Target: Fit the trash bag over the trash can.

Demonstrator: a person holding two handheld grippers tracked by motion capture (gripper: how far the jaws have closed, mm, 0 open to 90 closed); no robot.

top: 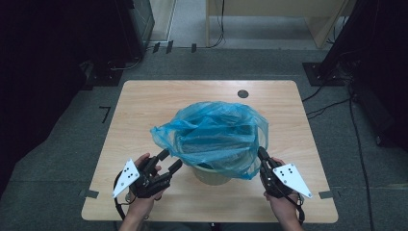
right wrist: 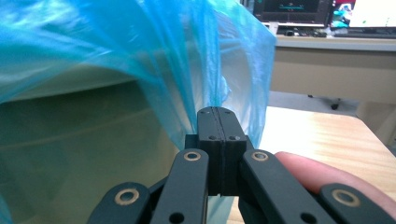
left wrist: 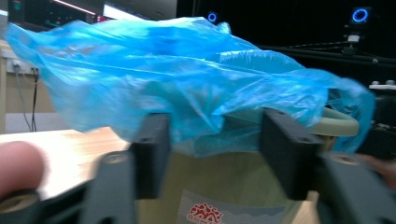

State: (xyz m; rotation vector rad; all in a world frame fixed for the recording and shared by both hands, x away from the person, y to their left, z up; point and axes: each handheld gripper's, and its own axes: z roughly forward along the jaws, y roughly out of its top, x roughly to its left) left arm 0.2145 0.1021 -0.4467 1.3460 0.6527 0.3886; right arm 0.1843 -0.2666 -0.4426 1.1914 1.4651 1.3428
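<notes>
bag (top: 216, 132): thin glossy blue plastic | table (top: 144, 106): matt wood

Lab or recording room, monitors (right wrist: 299, 11) on a desk (right wrist: 336, 44), floor cables (top: 332, 103), dark camera stands (top: 332, 57)

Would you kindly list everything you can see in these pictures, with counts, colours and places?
Plastic bag: one, translucent blue, draped over the bin's mouth at table centre.
Bin: one, beige with a red-printed label, standing on the table under the bag.
Table: one, light wood, with a dark round hole near its far edge.
Tape marks: a few, black, on the grey floor beyond the table.
Left gripper: one, black, jaws open, at the bag's near left edge; no film pinched between them.
Right gripper: one, black, jaws shut on the bag's film at the near right.
Hands: two, one holding each gripper.
</notes>
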